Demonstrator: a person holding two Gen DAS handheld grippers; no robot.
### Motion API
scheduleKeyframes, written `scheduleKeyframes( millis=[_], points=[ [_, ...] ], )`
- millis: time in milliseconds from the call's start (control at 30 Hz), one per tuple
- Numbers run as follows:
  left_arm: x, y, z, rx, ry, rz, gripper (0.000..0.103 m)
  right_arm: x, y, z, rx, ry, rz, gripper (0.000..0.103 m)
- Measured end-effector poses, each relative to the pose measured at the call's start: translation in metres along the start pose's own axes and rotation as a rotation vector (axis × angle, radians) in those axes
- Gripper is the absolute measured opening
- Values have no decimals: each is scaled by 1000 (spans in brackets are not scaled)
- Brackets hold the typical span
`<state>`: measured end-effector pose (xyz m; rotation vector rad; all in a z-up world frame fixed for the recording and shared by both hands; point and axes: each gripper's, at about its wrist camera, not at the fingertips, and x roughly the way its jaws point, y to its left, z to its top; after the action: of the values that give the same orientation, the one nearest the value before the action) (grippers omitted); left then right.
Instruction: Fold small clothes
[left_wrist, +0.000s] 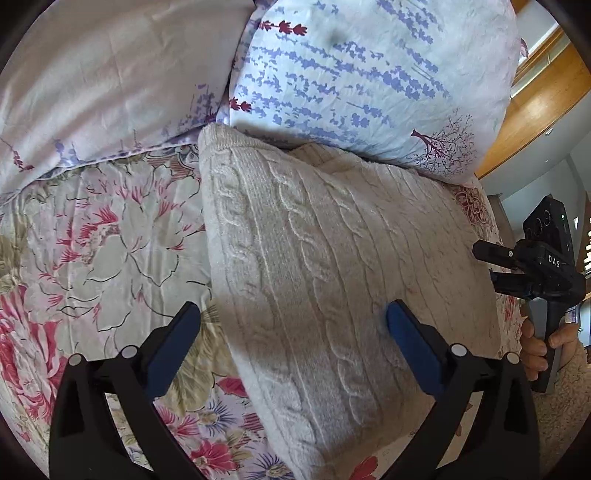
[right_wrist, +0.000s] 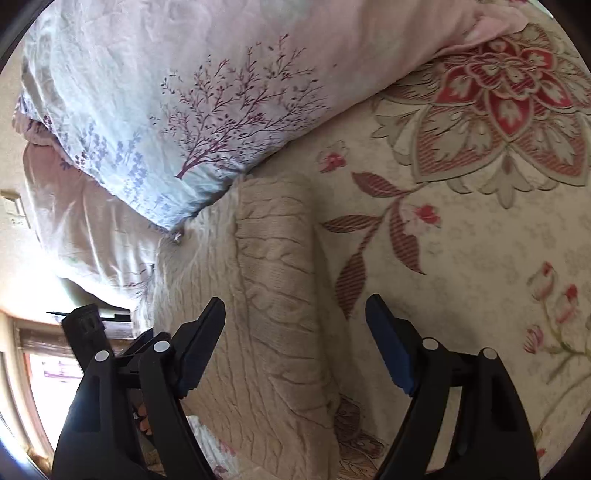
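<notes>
A cream cable-knit sweater (left_wrist: 332, 266) lies folded into a long rectangle on a floral bedspread (left_wrist: 92, 240). Its far end touches a pillow. My left gripper (left_wrist: 291, 317) is open and empty, just above the sweater's near left edge. My right gripper (left_wrist: 493, 266) shows at the right side of the left wrist view, beside the sweater's right edge. In the right wrist view the right gripper (right_wrist: 295, 314) is open and empty over the sweater's folded edge (right_wrist: 280, 295), with the floral bedspread (right_wrist: 461, 240) to its right.
Two pillows with lavender and tree prints (left_wrist: 369, 74) (left_wrist: 103, 81) lie at the head of the bed, the right one resting on the sweater's far end. A wooden headboard or frame (left_wrist: 543, 107) stands at the far right. A window (right_wrist: 48, 373) is bright at the left.
</notes>
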<state>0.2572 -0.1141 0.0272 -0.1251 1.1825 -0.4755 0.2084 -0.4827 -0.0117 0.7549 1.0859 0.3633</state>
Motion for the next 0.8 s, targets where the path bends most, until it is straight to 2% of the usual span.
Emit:
scheduleKeyframes(
  millis=[100, 167, 300, 467, 500, 533, 633, 667, 733, 800],
  points=[
    [9, -2, 7, -8, 10, -20, 101, 5, -1, 1, 4, 15, 47, 76],
    [12, -1, 9, -11, 15, -30, 101, 8, -1, 1, 7, 28, 75, 68],
    [20, 0, 12, -27, 28, -62, 101, 20, 4, 0, 5, 60, 125, 66],
    [17, 0, 9, -31, 12, -80, 101, 33, 17, 0, -27, 83, 145, 66],
    [18, 0, 9, -38, 7, -90, 101, 35, 18, 0, -34, 78, 142, 64],
    [19, -1, 11, -44, 4, -98, 101, 36, 20, -1, -37, 82, 149, 58],
    [23, -5, 13, -59, -6, -117, 99, 42, 25, -4, -52, 81, 137, 56],
    [24, -6, 12, -63, -13, -119, 96, 42, 27, -5, -62, 74, 131, 53],
    [21, -5, 7, -86, -32, -128, 87, 42, 31, -8, -70, 54, 119, 43],
    [14, 6, 4, -129, -55, -150, 68, 41, 32, -11, -52, 33, 132, 35]
  ],
)
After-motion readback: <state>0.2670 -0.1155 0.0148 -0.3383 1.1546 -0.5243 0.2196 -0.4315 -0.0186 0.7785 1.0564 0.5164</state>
